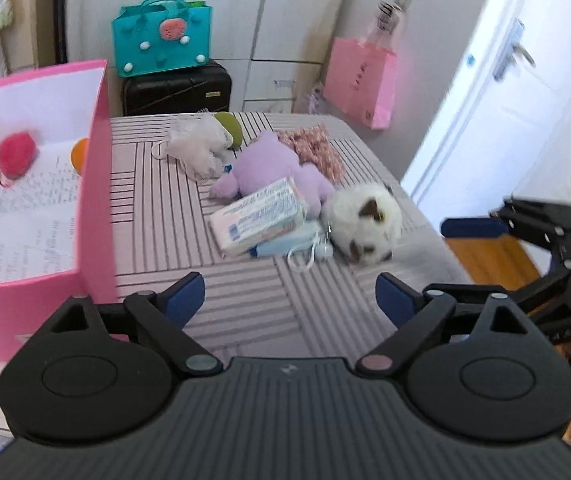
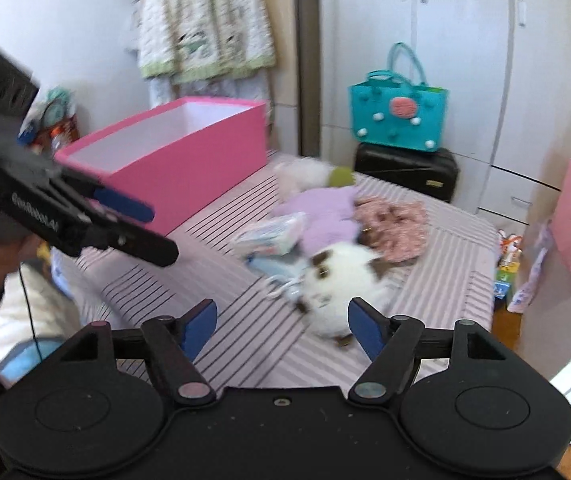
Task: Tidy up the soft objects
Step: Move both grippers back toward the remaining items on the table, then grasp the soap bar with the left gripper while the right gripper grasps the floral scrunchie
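Jaws apart on both tools: left gripper [image 1: 290, 300] spread over bare striped cover, nothing between the blue pads; right gripper [image 2: 281, 330] likewise spread, the white-and-brown plush [image 2: 341, 280] lying just beyond its right pad, not pressed. Writing: white lettering on the left tool's side in the right wrist view, too blurred to read; blue and red print on the tissue pack [image 1: 261, 216], illegible; handwriting on paper lining the pink box [image 1: 93, 184], unreadable. Soft things sit heaped mid-bed [image 1: 157, 208]: purple plush [image 1: 269, 160] under the tissue pack, white fluffy toy [image 1: 197, 144] at 11 o'clock of it, floral pink cloth [image 1: 313, 148] at 1 o'clock, white-and-brown plush at 4 o'clock. Box at 9 o'clock of the heap holds a red pom [image 1: 15, 154] and something orange [image 1: 79, 154], mostly hidden by the wall. Right wrist view smeared by motion; plush faces indistinct.
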The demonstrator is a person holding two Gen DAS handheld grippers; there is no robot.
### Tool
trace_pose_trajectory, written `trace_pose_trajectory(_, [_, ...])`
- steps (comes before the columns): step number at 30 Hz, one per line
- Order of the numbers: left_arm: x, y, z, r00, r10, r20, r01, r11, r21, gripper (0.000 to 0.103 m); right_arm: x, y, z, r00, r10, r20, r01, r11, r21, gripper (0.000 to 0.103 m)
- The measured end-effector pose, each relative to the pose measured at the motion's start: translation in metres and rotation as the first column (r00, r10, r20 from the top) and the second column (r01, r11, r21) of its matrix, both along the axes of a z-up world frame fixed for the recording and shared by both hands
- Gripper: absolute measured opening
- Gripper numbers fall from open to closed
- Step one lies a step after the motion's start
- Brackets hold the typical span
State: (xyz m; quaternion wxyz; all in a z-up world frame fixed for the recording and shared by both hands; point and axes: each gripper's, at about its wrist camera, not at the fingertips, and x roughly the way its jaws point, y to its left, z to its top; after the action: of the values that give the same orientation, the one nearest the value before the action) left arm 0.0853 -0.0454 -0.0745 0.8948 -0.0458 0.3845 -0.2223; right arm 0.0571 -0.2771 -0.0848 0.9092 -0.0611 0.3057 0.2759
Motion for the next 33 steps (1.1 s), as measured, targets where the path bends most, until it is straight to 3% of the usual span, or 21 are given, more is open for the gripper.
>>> trace_pose_trajectory(6, [0.022,-0.023,-0.015,0.996,0.082,0.03,-0.082,0.997,-0.016,0.094,0.028,-0.029,0.005,0.994,-0.103,0.039,0.098,0.99,0.096,0.08])
trace_pose_trajectory(10, [0.036,-0.034,-0.025,0.986,0.141,0.093,-0.141,0.99,-0.001,0.094,0.052,-0.04,0.002,0.985,-0.162,0.065,0.155,0.983,0.103,0.081])
trace_pose_trajectory(13, [0.049,-0.03,-0.03,0.973,0.209,0.095,-0.205,0.978,-0.044,0.094,0.076,-0.047,-0.004,0.976,-0.209,0.059,0.201,0.973,0.115,0.081])
trace_pose_trajectory(18, [0.064,-0.027,-0.039,0.964,0.263,0.045,-0.258,0.962,-0.093,0.094,0.12,-0.058,-0.015,0.968,-0.248,0.031,0.241,0.959,0.147,0.081])
trace_pose_trajectory(22, [0.072,-0.031,-0.054,0.957,0.292,-0.007,-0.291,0.954,-0.076,0.094,0.149,-0.053,-0.026,0.968,-0.248,0.023,0.244,0.962,0.122,0.081])
trace_pose_trajectory(29, [0.074,-0.028,-0.065,0.938,0.338,-0.075,-0.345,0.933,-0.101,0.094,0.18,-0.041,-0.039,0.98,-0.197,-0.034,0.199,0.973,0.112,0.081])
trace_pose_trajectory(33, [0.073,-0.025,-0.07,0.928,0.364,-0.075,-0.371,0.919,-0.13,0.089,0.199,-0.035,-0.045,0.981,-0.167,-0.1,0.179,0.975,0.131,0.081])
